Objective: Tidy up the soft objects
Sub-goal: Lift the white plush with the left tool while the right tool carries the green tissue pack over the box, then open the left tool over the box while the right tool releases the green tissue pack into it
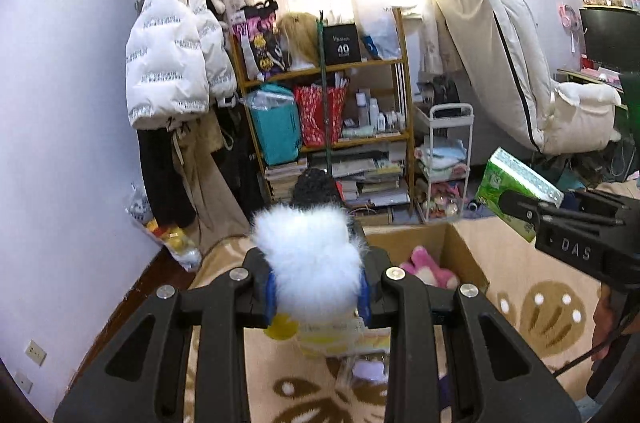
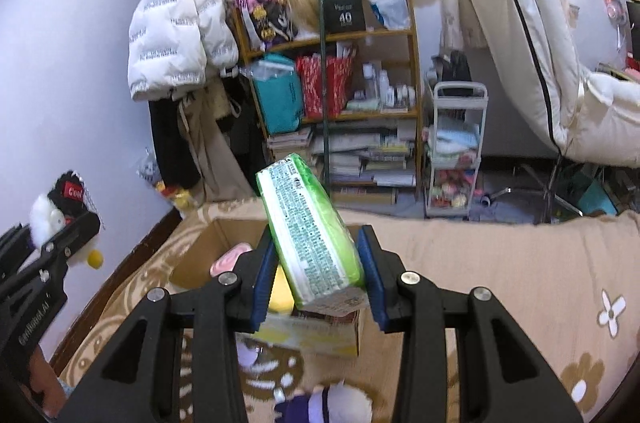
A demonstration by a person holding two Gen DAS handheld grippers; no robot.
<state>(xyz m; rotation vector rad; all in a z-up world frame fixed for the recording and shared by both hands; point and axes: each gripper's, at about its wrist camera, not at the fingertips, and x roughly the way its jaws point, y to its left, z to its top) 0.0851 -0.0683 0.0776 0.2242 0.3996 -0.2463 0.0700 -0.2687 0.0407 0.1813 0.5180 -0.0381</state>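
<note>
Fingers first, left to right: the left gripper [image 1: 320,293] is clamped on a fluffy white plush toy [image 1: 310,259] with a black knit hat and yellow feet, blue pads squeezed into the fur on both sides. It hangs in the air above the patterned blanket [image 1: 540,307]. The right gripper [image 2: 316,273] is clamped on a green pack of tissues [image 2: 310,235], tilted so its far end points up and away, printed side facing the camera. So both hands are loaded and neither thing touches the bed.

Step-wise I'd say this is the carry: two soft items picked up, on their way to the cardboard box [image 1: 404,235] sitting open on the blanket just ahead of both grippers. Next move probably calls for bringing each one over the box opening and letting go without the two grippers bumping, since they're fairly near each other. The plush is squishy, so it may cling to the pads a bit.

Containers: the box already has a pink plush [image 1: 428,265] in it. From the right wrist view a pink thing and something yellow show inside, can't tell exactly what. A flat yellowish packet [image 2: 312,337] lies on the blanket under the tissues, and a purple-and-white plush [image 2: 324,403] sits nearer the camera, both outside the box.
</note>
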